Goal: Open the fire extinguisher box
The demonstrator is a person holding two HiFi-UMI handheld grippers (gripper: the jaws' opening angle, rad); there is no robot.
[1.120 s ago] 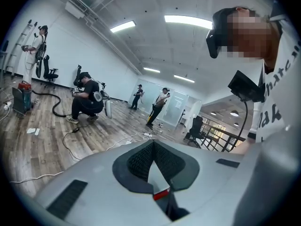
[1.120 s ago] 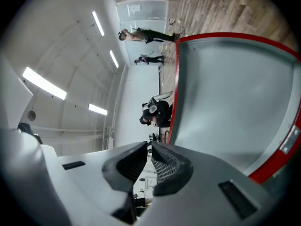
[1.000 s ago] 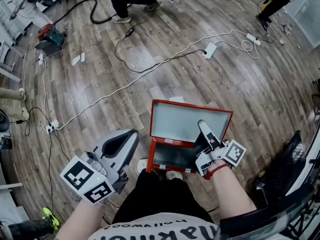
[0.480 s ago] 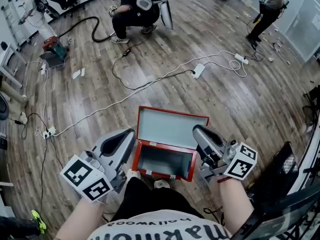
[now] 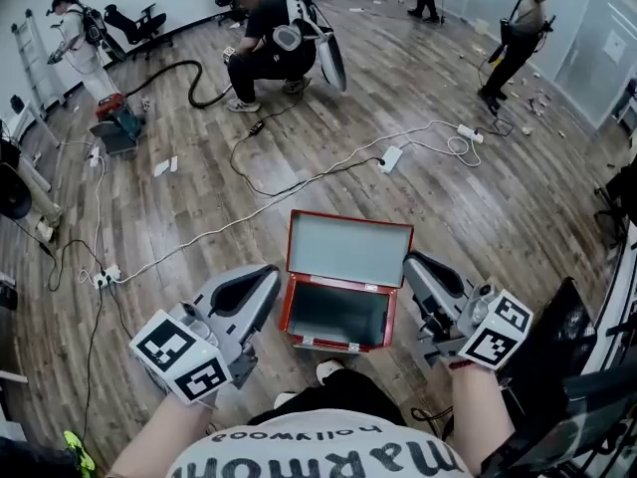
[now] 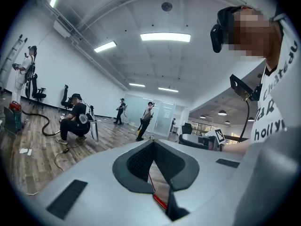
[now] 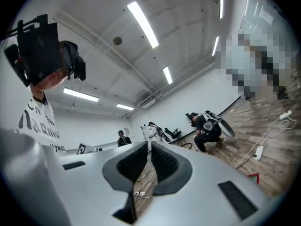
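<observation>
Since a second ago the right gripper (image 5: pixel 415 263) has been lifted off the lid (image 5: pixel 348 250) and pulled clear. The red box (image 5: pixel 338 315) is now left untouched just to the left of its jaws. The left gripper (image 5: pixel 267 277) has been raised a bit too, and the box is found just right of its jaws, down on the floor (image 5: pixel 199 197). Both sets of jaws are kept clenched with nothing caught in them. The lid is stood right up and the inside can be seen, so the opening looks pretty much done.
</observation>
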